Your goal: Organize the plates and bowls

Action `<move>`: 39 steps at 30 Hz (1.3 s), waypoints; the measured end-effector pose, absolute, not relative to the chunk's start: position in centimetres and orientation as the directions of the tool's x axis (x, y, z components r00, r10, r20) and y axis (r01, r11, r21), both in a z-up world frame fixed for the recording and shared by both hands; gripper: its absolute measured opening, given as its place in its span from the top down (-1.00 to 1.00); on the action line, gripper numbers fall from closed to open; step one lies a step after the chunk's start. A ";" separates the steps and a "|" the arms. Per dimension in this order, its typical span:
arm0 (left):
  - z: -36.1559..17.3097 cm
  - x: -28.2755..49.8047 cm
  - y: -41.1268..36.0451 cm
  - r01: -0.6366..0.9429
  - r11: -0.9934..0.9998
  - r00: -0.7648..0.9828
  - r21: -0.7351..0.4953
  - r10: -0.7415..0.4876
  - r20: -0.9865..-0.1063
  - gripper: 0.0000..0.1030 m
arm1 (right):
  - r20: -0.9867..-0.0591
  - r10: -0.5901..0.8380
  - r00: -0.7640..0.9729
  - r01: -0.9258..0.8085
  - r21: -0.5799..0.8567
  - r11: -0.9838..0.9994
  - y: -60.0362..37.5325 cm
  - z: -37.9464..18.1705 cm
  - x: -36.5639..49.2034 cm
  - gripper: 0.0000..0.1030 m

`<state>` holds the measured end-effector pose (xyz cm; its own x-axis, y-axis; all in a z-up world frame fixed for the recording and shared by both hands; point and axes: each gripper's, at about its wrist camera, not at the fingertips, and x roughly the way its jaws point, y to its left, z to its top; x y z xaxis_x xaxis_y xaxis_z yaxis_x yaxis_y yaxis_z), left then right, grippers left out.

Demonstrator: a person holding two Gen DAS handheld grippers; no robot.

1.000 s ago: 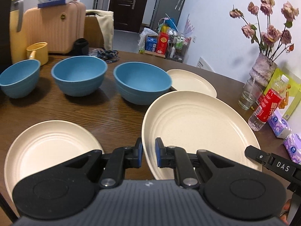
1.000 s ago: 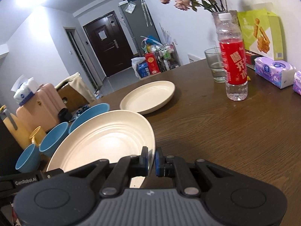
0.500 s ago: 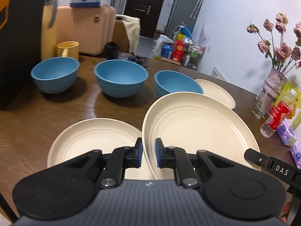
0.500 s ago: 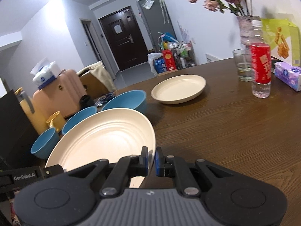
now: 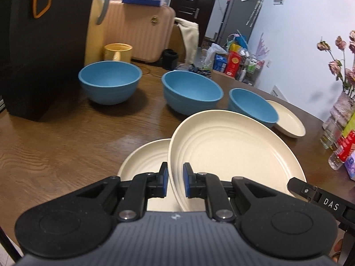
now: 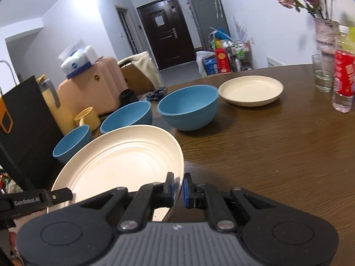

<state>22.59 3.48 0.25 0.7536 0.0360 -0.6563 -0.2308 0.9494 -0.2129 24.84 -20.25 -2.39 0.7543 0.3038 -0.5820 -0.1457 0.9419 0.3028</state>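
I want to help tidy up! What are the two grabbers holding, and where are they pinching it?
Both hold one cream plate by its rim: left gripper on one edge, right gripper on the opposite edge.

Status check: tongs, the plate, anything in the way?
Left tongs and right tongs both shut on the lifted plate. It overlaps the near plate on the table. Blue bowls behind, clear.

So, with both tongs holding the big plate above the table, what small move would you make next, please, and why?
Probably carry the big plate a little further over the smaller plate lying on the table, then lower it. The left tongs and right tongs pinch opposite rims, and the big plate overlaps only the smaller plate's right part, so it is not yet centred for stacking.
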 end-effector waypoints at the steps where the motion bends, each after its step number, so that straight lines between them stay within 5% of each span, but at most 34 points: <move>1: 0.0 22.6 3.9 -0.236 0.948 0.750 -0.211 0.040 -0.660 0.73 | -0.586 0.307 0.750 -0.150 0.301 0.942 -19.7 -2.6 24.9 0.84; 39: -5.0 22.4 6.5 -0.270 0.960 0.729 -0.081 0.149 -0.668 0.71 | -0.599 0.232 0.767 -0.204 0.116 0.972 -13.0 -7.0 25.4 0.81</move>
<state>22.40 6.50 -5.02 0.7294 0.1490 -0.6677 -0.2697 0.9596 -0.0805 25.36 -12.97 -6.96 0.7666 0.2319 -0.5988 -0.2038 0.9722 0.1155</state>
